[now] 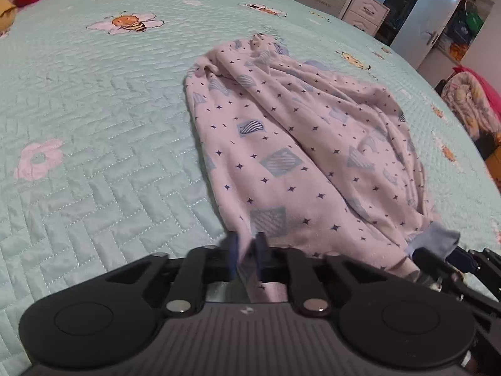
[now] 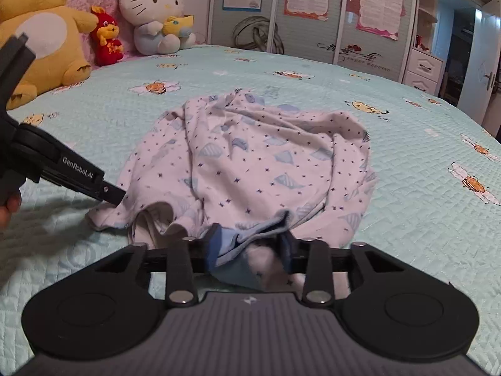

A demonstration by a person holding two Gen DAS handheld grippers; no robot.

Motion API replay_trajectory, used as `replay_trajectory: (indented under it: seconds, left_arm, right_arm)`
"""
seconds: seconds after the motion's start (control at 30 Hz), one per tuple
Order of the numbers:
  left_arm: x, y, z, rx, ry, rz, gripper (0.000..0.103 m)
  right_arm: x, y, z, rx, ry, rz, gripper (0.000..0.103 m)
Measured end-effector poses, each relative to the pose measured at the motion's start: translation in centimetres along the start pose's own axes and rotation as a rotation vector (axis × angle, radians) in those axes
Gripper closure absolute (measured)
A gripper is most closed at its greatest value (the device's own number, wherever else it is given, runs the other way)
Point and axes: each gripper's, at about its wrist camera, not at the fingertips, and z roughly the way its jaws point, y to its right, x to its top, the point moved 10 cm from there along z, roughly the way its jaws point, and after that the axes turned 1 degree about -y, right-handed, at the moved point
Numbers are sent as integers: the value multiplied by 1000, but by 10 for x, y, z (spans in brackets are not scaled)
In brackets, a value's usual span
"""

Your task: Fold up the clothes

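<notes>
Both tools, left (image 1: 247, 250) and right (image 2: 250, 247), clench garment (image 2: 250, 156) near hem on bed (image 2: 407, 219); keep edge level, taut.

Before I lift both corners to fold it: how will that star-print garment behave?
Probably floppy: the garment lies in soft wrinkles and bunches at the right claw and left claw. Likely light, being thin. It may drag on the quilted bedspread.

The garment (image 1: 291, 144) is pale pink with navy stars, blue striped patches and a blue hem, on a mint bedspread (image 1: 94, 163) printed with bees and flowers.
</notes>
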Motion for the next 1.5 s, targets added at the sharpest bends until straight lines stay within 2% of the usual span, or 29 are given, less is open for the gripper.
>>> replay_trajectory:
  seconds: [0.07, 0.17, 0.4, 0.43, 0.47, 0.67, 0.73, 0.77, 0.8, 0.83, 1.03, 1.13, 1.17, 1.23, 1.3, 1.37, 1.4, 1.5]
  left_arm:
    - [0, -1, -3, -8, 8, -8, 100]
    - [-2, -4, -11, -10, 31, -24, 100]
    - [6, -21, -39, -39, 104, -72, 101]
    - [7, -25, -42, -44, 109, -81, 101]
    - [7, -28, -44, -49, 115, -90, 101]
    - [-5, -43, -42, -36, 91, -75, 100]
    - [-10, -48, -42, -36, 88, -73, 100]
    - [-10, -50, -43, -38, 90, -78, 100]
    - [-10, -52, -44, -40, 92, -83, 101]
    - [-9, -55, -46, -39, 98, -91, 100]
    - [5, -81, -53, -5, 137, -164, 101]
    - [9, -93, -55, 42, 142, -175, 100]
    - [9, -97, -57, 81, 141, -171, 101]
    - [9, -104, -63, 157, 147, -160, 100]
    - [9, -110, -76, 197, 169, -173, 100]
    - [11, -100, -87, 168, 208, -152, 96]
    - [12, -95, -93, 153, 227, -142, 89]
    - [17, -48, -93, -22, 223, -73, 59]
  right_arm:
    - [2, 5, -3, -3, 5, 15, 80]
    - [6, 8, -7, 5, 10, 38, 96]
    - [23, 8, -26, 13, 51, 55, 96]
    - [25, 9, -28, 24, 50, 74, 97]
    - [28, 10, -30, 38, 50, 97, 103]
    - [56, 5, -37, 114, 83, 206, 103]
    - [60, 6, -32, 78, 87, 184, 97]
    - [59, 6, -27, 72, 74, 172, 80]
    - [56, 6, -22, 67, 59, 161, 58]
    - [50, 5, -18, 60, 41, 151, 52]
    - [14, 0, 4, 20, -55, 86, 51]
    - [10, -9, 2, -15, -32, 3, 51]
    - [10, -11, 0, -18, -19, -9, 51]
    - [14, -6, -10, 12, 37, 64, 51]
    - [18, 11, -22, 35, 104, 194, 51]
    - [17, 35, -31, 23, 160, 332, 51]
    - [14, 50, -34, 1, 182, 398, 50]
    - [-3, 92, -34, -73, 207, 580, 47]
